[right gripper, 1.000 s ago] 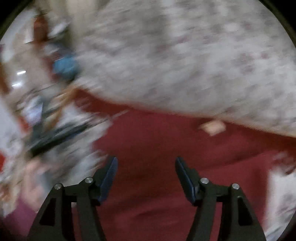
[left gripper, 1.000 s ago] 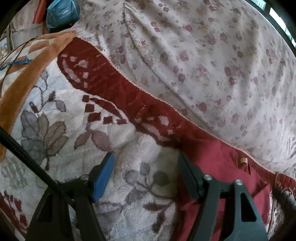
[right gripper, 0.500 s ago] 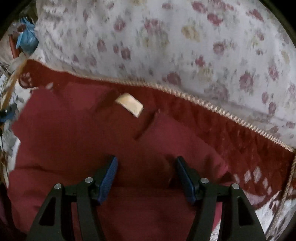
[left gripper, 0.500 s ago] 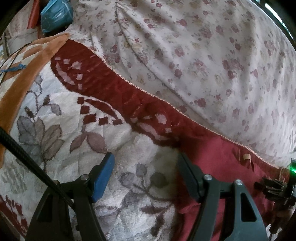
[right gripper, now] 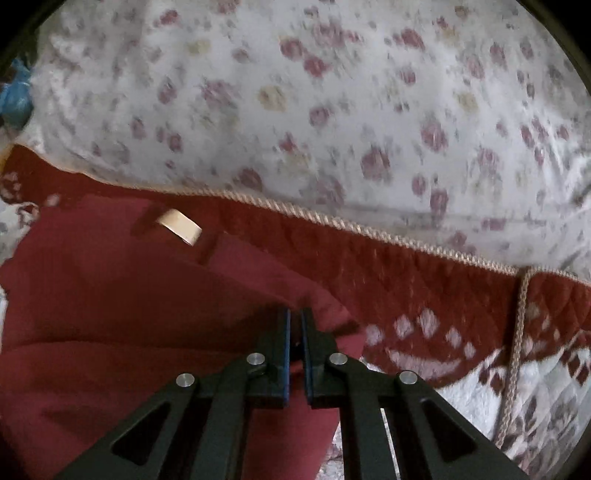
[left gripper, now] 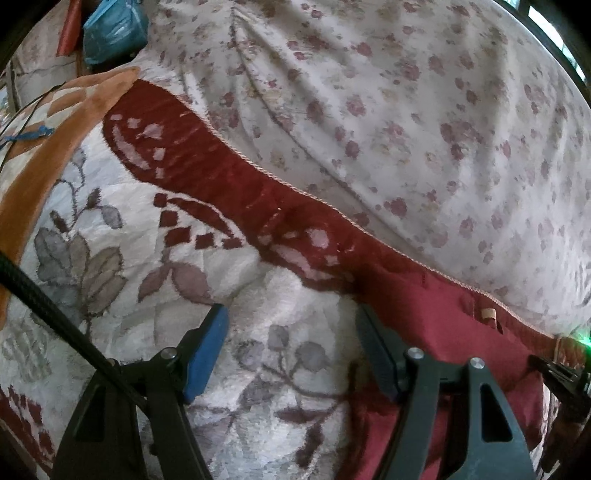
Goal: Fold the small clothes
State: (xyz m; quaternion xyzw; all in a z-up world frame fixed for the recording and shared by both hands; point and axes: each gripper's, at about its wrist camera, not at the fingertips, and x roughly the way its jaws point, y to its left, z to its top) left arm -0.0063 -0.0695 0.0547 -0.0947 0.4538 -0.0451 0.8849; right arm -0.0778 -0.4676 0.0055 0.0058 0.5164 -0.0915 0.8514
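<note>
A dark red garment (left gripper: 443,325) lies flat on a plush blanket, its tan neck label (left gripper: 488,315) near the far edge. My left gripper (left gripper: 291,347) hovers open over the blanket at the garment's left edge; its right finger is over the red cloth and nothing is between the pads. In the right wrist view the same garment (right gripper: 110,295) fills the lower left, with the label (right gripper: 180,229) above. My right gripper (right gripper: 294,321) is shut on a fold at the garment's right edge. Part of that gripper's body (left gripper: 565,373) shows at the far right of the left wrist view.
The white plush blanket (left gripper: 147,258) has grey leaves and a dark red border. Beyond it spreads a floral sheet (left gripper: 406,110). A blue bag (left gripper: 114,26) sits at the far left. A twisted cord (right gripper: 517,350) crosses the blanket at right. A black cable (left gripper: 55,317) runs past my left gripper.
My right gripper swung down onto the red garment, moved toward its right edge, and closed from wide open to pinching the cloth. My left gripper stayed still and open.
</note>
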